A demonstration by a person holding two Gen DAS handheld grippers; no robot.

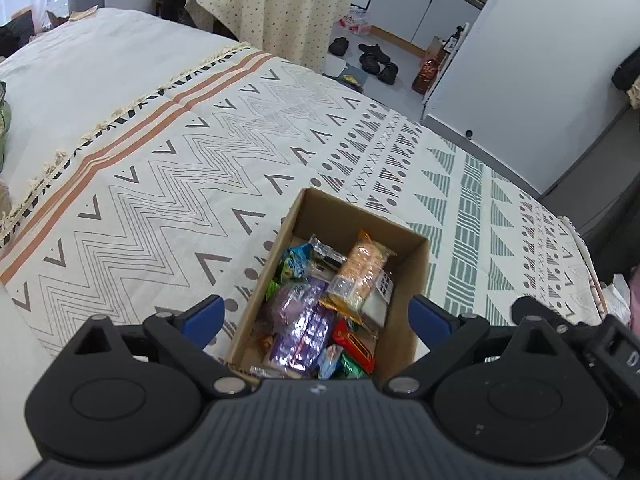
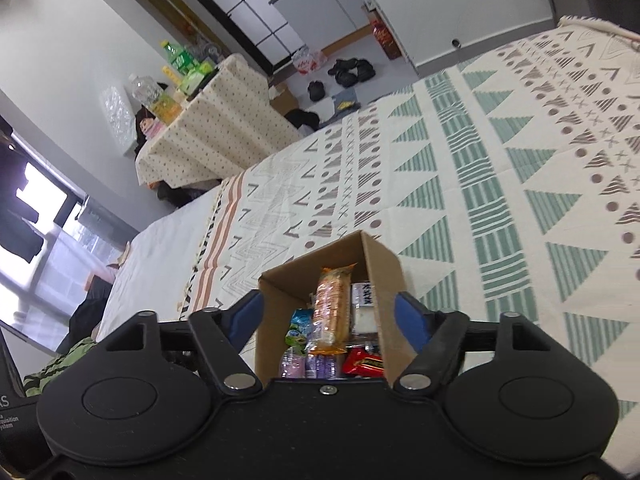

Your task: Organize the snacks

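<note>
An open cardboard box [image 1: 404, 280] is sitting on a bed covered with a woven cream bedspread [image 1: 168, 168] patterned in grey zigzags, chevrons, dots and green triangles, with orange stripes and a tasselled fringe further back. The box is lying nearer the bed's foot edge than its far side, with broad bare cloth around it. Crinkly foil and clear plastic snack packs are filling it: an orange cracker sleeve [image 1: 362, 276], a shiny purple packet [image 1: 304, 328], a red bar [image 1: 354, 344], a blue-green pouch [image 1: 296, 264].

The left gripper [image 1: 316, 314] is hovering over the box, blue pads spread wide, holding nothing. The right gripper [image 2: 330, 320] is likewise standing open and empty above the box.
</note>
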